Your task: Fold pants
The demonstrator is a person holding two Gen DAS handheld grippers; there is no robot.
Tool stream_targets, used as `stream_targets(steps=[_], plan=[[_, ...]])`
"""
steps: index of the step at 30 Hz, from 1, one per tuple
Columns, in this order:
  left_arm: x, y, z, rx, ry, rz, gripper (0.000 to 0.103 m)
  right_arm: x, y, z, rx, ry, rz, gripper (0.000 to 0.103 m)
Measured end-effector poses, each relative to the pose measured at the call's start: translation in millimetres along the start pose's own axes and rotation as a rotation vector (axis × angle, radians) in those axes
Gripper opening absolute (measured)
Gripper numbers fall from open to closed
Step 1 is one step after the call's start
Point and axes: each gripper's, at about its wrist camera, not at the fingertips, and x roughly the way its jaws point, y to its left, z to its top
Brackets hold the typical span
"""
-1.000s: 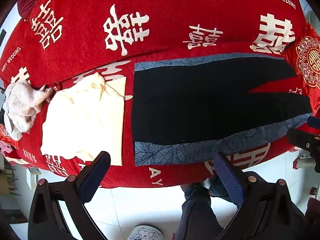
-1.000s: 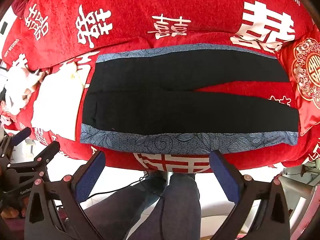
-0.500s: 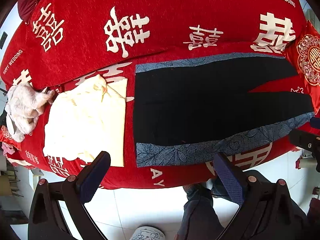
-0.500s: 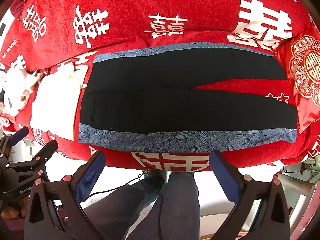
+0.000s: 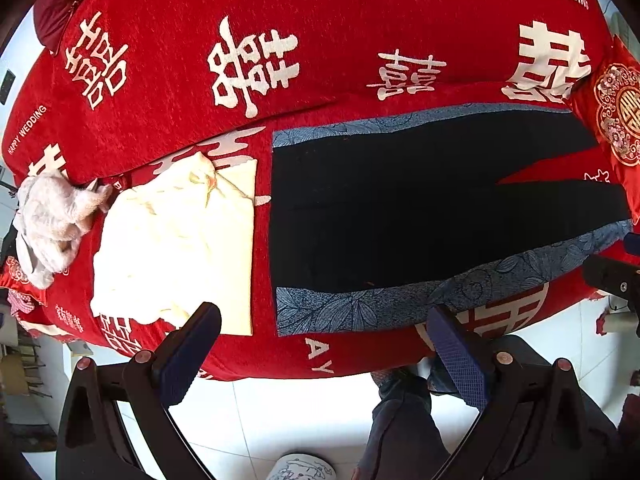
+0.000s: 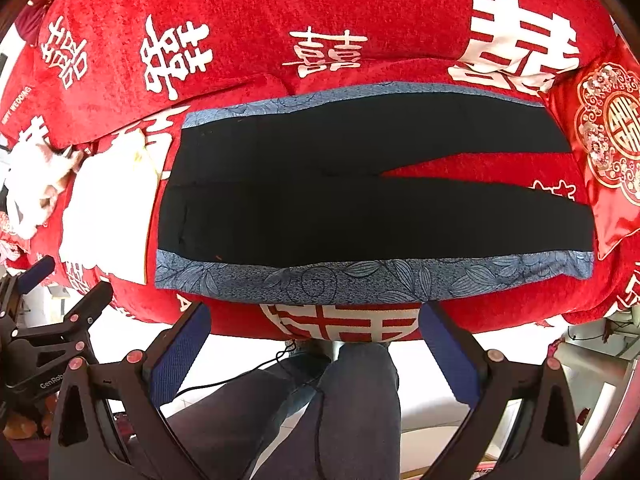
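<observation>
Left claw (image 5: 320, 340): held level off the near edge of the bed, above the white tiled floor; fingers spread wide, gripping nothing.
Right claw (image 6: 314, 340): same level pose, centred on the near edge of the bed; fingers spread wide, gripping nothing; tips just short of the grey patterned stripe.
Pants (image 6: 360, 196): black with grey patterned side stripes, laid flat across the red bedspread (image 6: 320, 20); waistband to the left, legs running right and parting in a narrow V.
Cream garment (image 5: 176, 240): folded, just beside the waistband, a strip of red showing between them.
White fluffy cloth (image 5: 48, 220): bunched at the far left of the bed, touching the cream garment's corner.
Red embroidered cushion (image 6: 608, 140): at the right end, beside the leg hems.
Left view only: cream garment and fluffy cloth in full; lettering "THE BIGDAY" complete; a tip of the right claw at the right edge; leg hems cut off.
Right view only: full length of pants from waistband to hems; left claw seen from the side at lower left; person's jeans-clad legs (image 6: 340, 400) below the claw.
</observation>
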Motion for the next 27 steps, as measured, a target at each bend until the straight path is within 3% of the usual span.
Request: stream_targets(steps=[18, 27], plan=[[5.9, 5.9, -3.0, -0.036, 0.004, -0.038, 0.103, 4.7, 2.8, -3.3, -0.004, 0.013, -0.013, 0.103], [16.3, 3.6, -5.7, -0.034, 0.043, -0.016, 0.103, 11.2, -0.5, -2.7, 0.004, 0.038, -0.017, 0.103]])
